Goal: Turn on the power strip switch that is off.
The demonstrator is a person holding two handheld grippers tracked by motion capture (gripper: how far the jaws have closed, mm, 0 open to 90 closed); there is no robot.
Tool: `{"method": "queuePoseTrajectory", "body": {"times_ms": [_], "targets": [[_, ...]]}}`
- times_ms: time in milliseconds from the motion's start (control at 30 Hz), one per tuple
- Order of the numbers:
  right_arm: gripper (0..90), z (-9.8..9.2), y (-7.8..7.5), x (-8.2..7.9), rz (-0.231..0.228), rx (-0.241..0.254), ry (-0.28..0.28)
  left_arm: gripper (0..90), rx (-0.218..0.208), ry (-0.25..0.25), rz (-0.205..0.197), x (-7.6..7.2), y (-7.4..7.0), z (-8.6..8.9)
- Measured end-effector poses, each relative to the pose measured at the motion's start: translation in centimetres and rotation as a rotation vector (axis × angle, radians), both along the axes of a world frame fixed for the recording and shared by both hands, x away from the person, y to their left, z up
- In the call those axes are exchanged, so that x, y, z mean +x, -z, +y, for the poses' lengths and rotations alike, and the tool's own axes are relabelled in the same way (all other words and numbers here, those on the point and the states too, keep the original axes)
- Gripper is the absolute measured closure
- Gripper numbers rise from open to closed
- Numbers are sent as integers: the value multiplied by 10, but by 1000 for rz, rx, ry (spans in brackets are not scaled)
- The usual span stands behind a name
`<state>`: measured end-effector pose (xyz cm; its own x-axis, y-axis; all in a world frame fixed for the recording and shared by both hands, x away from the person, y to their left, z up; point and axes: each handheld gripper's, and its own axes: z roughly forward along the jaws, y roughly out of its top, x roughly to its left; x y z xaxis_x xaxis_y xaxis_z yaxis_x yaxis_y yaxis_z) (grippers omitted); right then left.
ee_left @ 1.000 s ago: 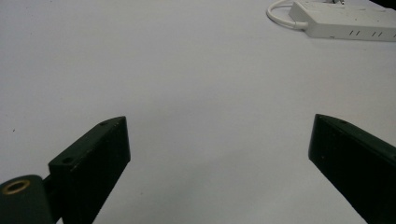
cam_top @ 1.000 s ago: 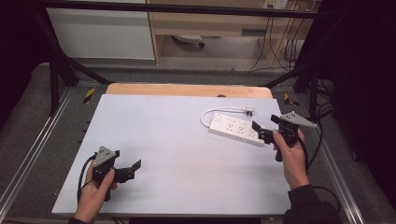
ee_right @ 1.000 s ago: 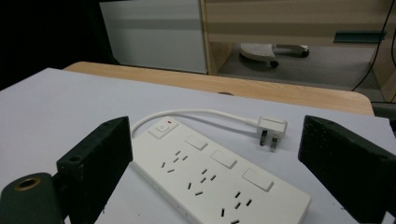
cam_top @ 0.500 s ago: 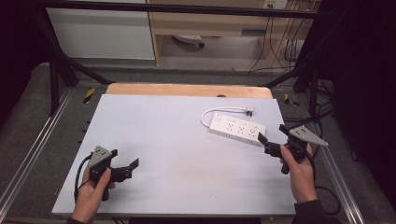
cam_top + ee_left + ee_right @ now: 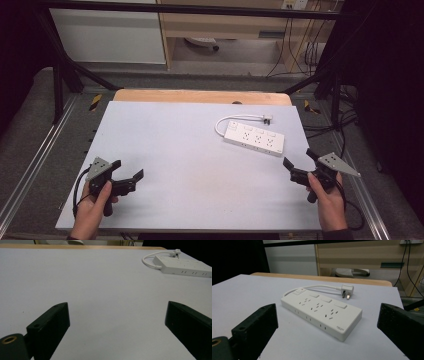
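- High view: the left gripper [image 5: 131, 176] rests in the person's left hand [image 5: 92, 207] at the near left of the table [image 5: 165, 135], jaws spread wide with nothing between them. The right gripper [image 5: 300, 162] sits in the right hand [image 5: 327, 200] at the near right edge; its jaws have just been opening and stand wide, with nothing between them. The power strip [image 5: 254, 137] lies flat just ahead of the right gripper, apart from it, and well across the table from the left gripper. Bare tabletop separates both grippers from the strip; nothing obstructs.
- Left gripper view: the power strip [image 5: 183, 265] lies far ahead and to the right of the wide jaws, beyond open table surface [image 5: 100, 290].
- Right gripper view: the power strip [image 5: 322, 312] lies close ahead, between the lines of the two wide jaws, not touching them. This view resolves three socket groups, the switches, and the plug [image 5: 347, 289] on its white cord [image 5: 317, 287] curled behind the strip. A wooden board edge [image 5: 324, 278] lies beyond the table.
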<state>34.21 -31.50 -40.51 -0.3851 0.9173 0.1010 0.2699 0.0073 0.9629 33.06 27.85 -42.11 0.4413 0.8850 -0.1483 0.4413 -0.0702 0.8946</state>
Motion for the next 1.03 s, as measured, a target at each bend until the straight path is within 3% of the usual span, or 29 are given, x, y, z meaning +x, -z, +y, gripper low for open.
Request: {"method": "queuePoseTrajectory", "body": {"times_ms": [233, 433, 633, 867, 1033], "targets": [[38, 2, 6, -13, 12, -7, -20, 57, 16, 21, 2, 0, 2, -4], [37, 14, 20, -16, 58, -54, -75, 57, 16, 24, 6, 0, 2, -5], [35, 24, 29, -11, 100, -81, -118, 57, 17, 24, 7, 0, 3, -5], [35, 41, 41, 3, 186, -131, -148, 57, 23, 29, 17, 1, 4, -7], [41, 51, 43, 15, 224, -185, -129, 57, 27, 33, 17, 1, 4, -8]]}}
